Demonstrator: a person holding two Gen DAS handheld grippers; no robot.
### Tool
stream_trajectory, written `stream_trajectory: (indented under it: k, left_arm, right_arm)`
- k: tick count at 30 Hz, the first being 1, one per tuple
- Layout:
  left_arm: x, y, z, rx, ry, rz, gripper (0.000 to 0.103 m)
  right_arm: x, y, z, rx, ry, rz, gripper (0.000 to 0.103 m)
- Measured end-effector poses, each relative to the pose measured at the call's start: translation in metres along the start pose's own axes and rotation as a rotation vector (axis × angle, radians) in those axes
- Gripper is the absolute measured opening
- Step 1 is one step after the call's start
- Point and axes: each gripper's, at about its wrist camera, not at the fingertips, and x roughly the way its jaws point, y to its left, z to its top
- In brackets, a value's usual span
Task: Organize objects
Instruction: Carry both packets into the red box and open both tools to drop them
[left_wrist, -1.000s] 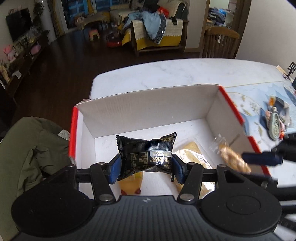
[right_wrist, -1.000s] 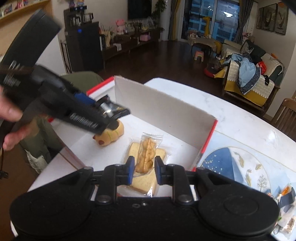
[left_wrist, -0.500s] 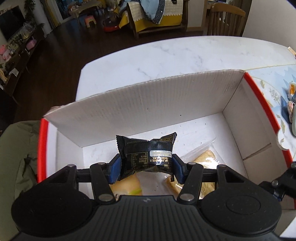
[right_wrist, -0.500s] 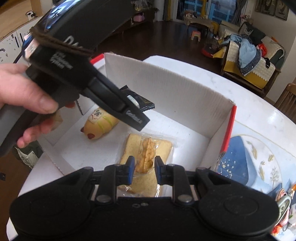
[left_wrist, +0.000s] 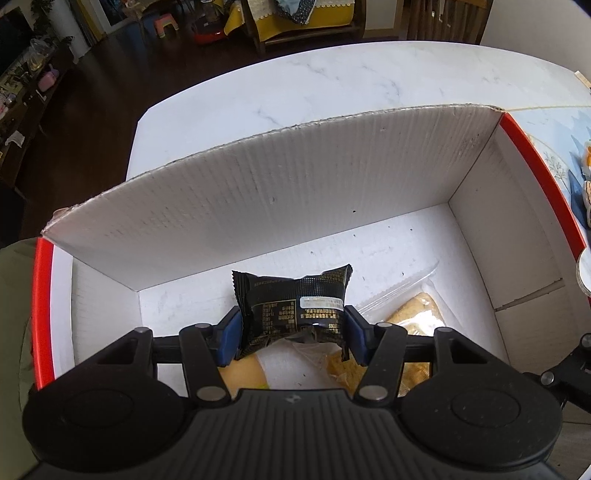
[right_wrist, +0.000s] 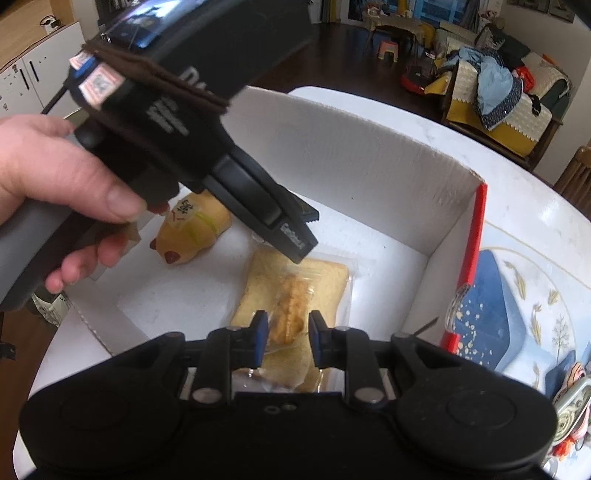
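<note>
Inside the open white corrugated cardboard box with red edges (left_wrist: 332, 192), standing on the white marble table (left_wrist: 332, 85), two snacks already lie on the floor: a yellow bun-shaped wrapped pastry (right_wrist: 192, 229) and a clear-wrapped slab of toast (right_wrist: 325, 273). The left hand-held gripper (left_wrist: 293, 328) pinches a black foil snack packet (left_wrist: 291, 306) between its blue pads, low over the box floor. The right hand-held gripper (right_wrist: 284, 339) pinches a small clear bag of golden twisted biscuits (right_wrist: 291, 306) just above the toast; whether the bag already rests on it is hard to tell. So two items look stowed, two need releasing, and more small things (right_wrist: 569, 406) wait on the blue patterned mat (right_wrist: 517, 295) beside the box.
</note>
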Motion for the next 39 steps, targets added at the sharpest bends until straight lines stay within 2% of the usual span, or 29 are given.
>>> stream_trajectory:
  k: [4,9,18,24,28,39]
  left_arm:
    - [0.002,0.001,0.001,-0.006,0.005,-0.003,0.059]
    - [-0.003,0.002,-0.001,-0.018,-0.027,0.0,0.071]
    - [-0.027,0.004,-0.008,-0.043,-0.084,-0.014,0.071]
    - [-0.038,0.008,-0.012,-0.067,-0.111,-0.007,0.073]
    - [-0.041,0.011,-0.017,-0.086,-0.123,-0.009,0.073]
    - [-0.069,0.01,-0.029,-0.11,-0.184,-0.021,0.083]
  right_arm:
    - [0.001,-0.004,0.0,0.018,0.011,0.005,0.024]
    - [-0.005,-0.009,0.0,0.059,0.016,0.036,0.027]
    - [-0.024,-0.014,0.001,0.069,-0.04,0.06,0.033]
    - [-0.04,-0.018,-0.001,0.068,-0.082,0.076,0.047]
    - [-0.051,-0.02,-0.004,0.073,-0.11,0.081,0.063]
    - [-0.084,-0.024,-0.024,0.065,-0.168,0.088,0.071]
